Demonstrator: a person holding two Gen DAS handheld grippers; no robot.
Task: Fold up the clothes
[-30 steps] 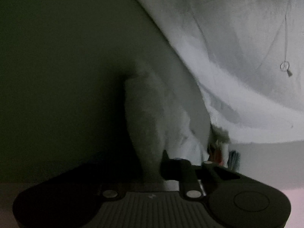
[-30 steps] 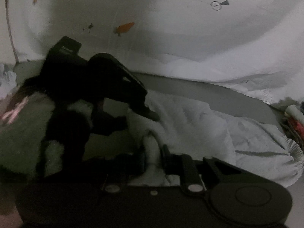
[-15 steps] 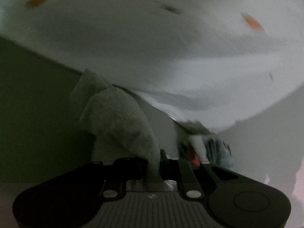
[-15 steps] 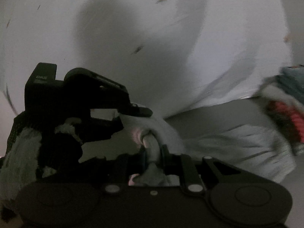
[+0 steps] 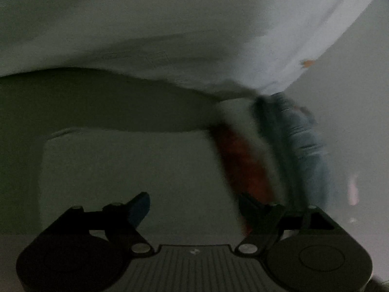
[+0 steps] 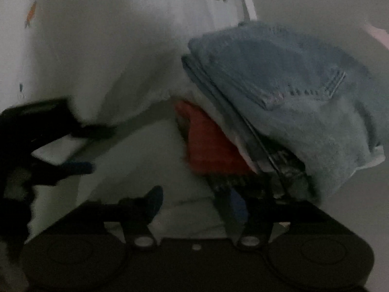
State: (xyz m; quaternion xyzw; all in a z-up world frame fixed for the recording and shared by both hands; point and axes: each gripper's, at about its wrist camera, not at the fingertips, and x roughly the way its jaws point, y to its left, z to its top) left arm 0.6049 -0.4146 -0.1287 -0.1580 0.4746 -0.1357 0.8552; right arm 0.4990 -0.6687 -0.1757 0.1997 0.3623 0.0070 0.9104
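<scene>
Clothes fill both views: a pale folded garment (image 5: 136, 170) lies flat in the lower middle of the left wrist frame, and in the right wrist frame we see it (image 6: 150, 170) at lower centre. Beside it, toward the right, sits a stack with blue jeans (image 6: 291, 92) on top, their stitched back pocket facing us, and a red garment (image 6: 206, 143) beneath; the same jeans (image 5: 299, 141) and red piece (image 5: 238, 158) appear blurred right of centre in the left view. We can read no brand, label or writing anywhere; the frames are dim and smeared. A white sheet with small orange carrot prints (image 6: 109, 48) takes the upper left of the right view and spans the top of the left view (image 5: 170, 24). Our left gripper (image 5: 194, 204) at the bottom of its frame has just been opening; its jaws stand wide apart above the pale garment with nothing between them, though the right finger overlaps the red piece in the picture and we cannot tell if it touches. We also see it as a dark shape at the left edge of the right view (image 6: 80, 146). Our right gripper (image 6: 197, 202) has likewise just been opening, its jaws parted over the pale garment's edge, gripping nothing.
</scene>
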